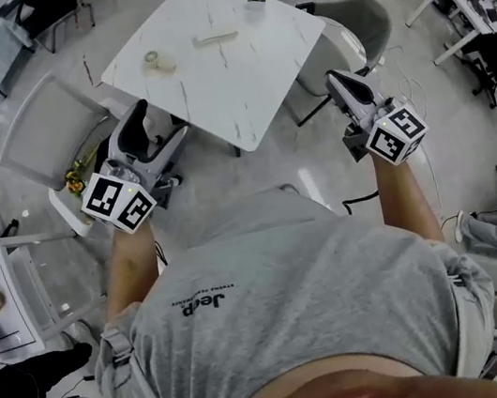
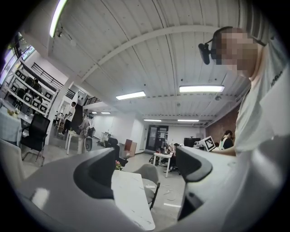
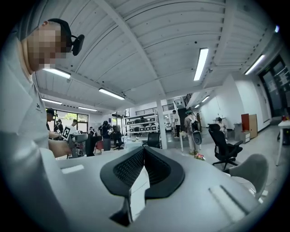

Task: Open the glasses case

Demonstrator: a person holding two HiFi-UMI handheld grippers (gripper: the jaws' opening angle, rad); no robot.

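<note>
Left gripper view shows the left gripper (image 2: 149, 166) with jaws wide and empty; the right gripper (image 3: 144, 156) has its jaws pressed together on nothing. Both hang short of the white surface (image 1: 238, 85), apparently ahead of any reach. The glasses case (image 1: 217, 36) lies toward the far side, long axis left to right; its opening edge is too small to tell.

Head view: high, steeply down past torso (image 1: 284, 292); left gripper (image 1: 161, 121), right gripper (image 1: 334, 81) near, table (image 1: 205, 58) beyond. Both gripper views: low, tilted up toward ceiling (image 2: 149, 54). Left gripper view shares table with head view.
</note>
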